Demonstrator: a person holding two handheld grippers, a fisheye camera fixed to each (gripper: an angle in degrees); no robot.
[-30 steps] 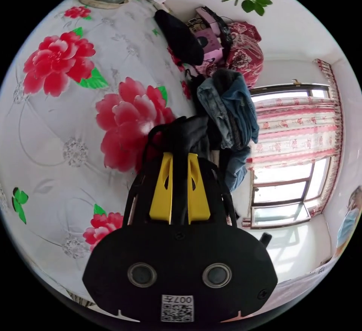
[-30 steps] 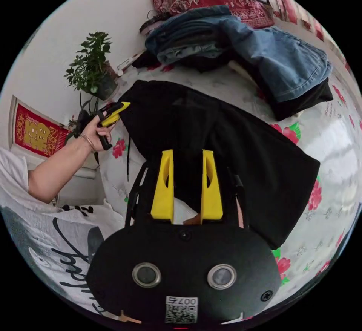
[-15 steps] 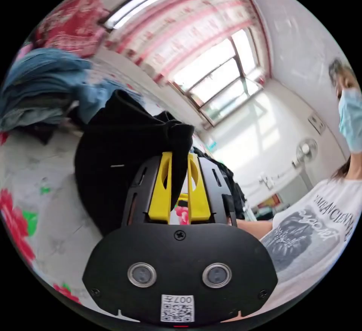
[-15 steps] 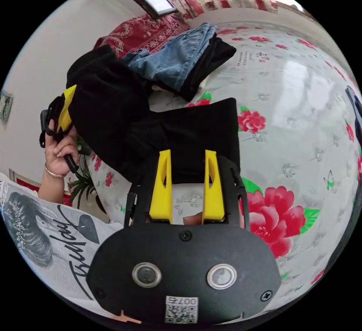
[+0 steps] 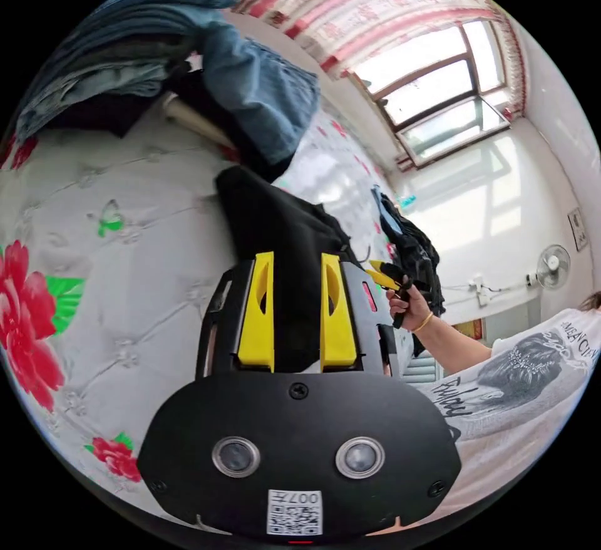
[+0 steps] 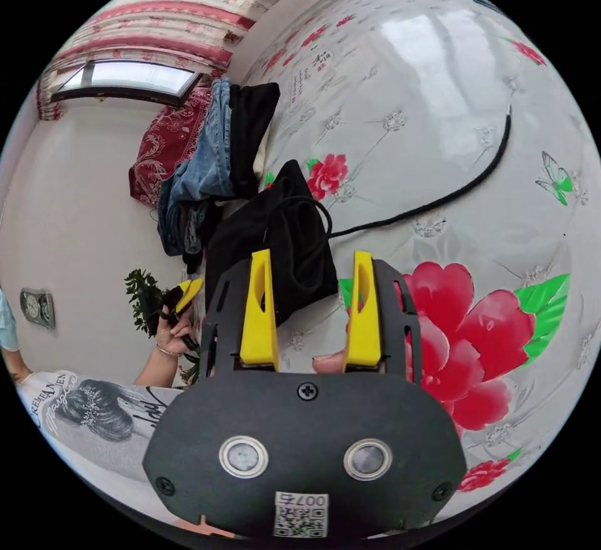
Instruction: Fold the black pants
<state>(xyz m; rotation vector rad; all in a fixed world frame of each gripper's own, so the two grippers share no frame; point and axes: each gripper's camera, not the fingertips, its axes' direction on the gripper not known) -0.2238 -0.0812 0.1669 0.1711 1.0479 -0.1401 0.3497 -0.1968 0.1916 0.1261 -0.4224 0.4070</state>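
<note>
The black cloth pants (image 6: pixel 275 243) lie folded in a small bundle on the white quilted bed cover with red flowers (image 6: pixel 438 136), so the folding looks nearly done. The left claw (image 5: pixel 298 309) and the right claw (image 6: pixel 310 306) both stand wide, holding nothing. Behind the pants is a pile of blue jeans (image 6: pixel 200 168); a black cord (image 6: pixel 451 193) lies beside them.

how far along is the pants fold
Mostly done: the black pants lie as a compact folded bundle on the flowered sheet, beside the stack of jeans. In hand: nothing; the right gripper and left gripper are open. Left: tucking in the loose drawstring trailing across the sheet.
</note>
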